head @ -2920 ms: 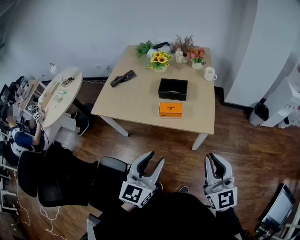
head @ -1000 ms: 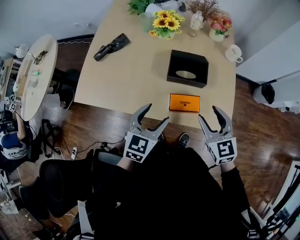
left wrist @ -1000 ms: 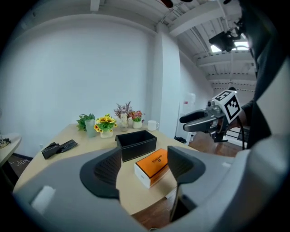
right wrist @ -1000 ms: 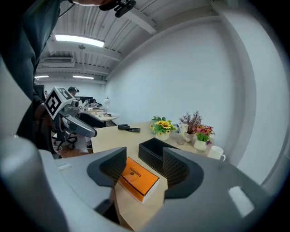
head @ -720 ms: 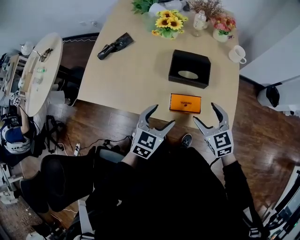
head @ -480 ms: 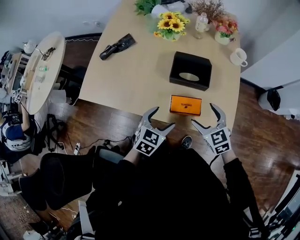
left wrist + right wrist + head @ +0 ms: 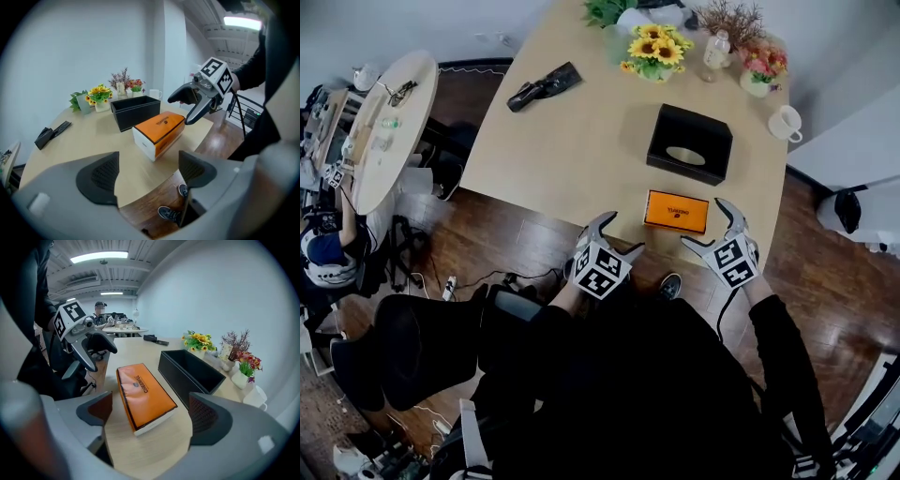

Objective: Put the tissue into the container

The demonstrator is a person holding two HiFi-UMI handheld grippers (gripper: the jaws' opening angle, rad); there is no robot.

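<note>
An orange tissue pack [image 7: 676, 211] lies flat near the front edge of the wooden table [image 7: 572, 141]. The black open container [image 7: 689, 143] stands just behind it. My left gripper [image 7: 617, 234] hovers at the table's edge, left of the pack. Its jaws have just been opening and hold nothing. My right gripper [image 7: 705, 223] is to the right of the pack; its jaws have also just been opening and are empty. In the left gripper view the pack [image 7: 159, 131] lies ahead, beyond the jaws. In the right gripper view the pack [image 7: 143, 397] lies close ahead of the open jaws, with the container [image 7: 190, 371] behind it.
Sunflowers [image 7: 654, 52], other potted flowers [image 7: 764, 70], a small bottle [image 7: 714, 49] and a white mug [image 7: 786, 122] stand along the table's far side. A black object [image 7: 544, 86] lies at far left. A round table [image 7: 389, 122] and a black chair [image 7: 422, 347] are to the left.
Both grippers have come down and forward to the table's front edge on either side of the orange pack. Their jaws stand wider than a second ago.
</note>
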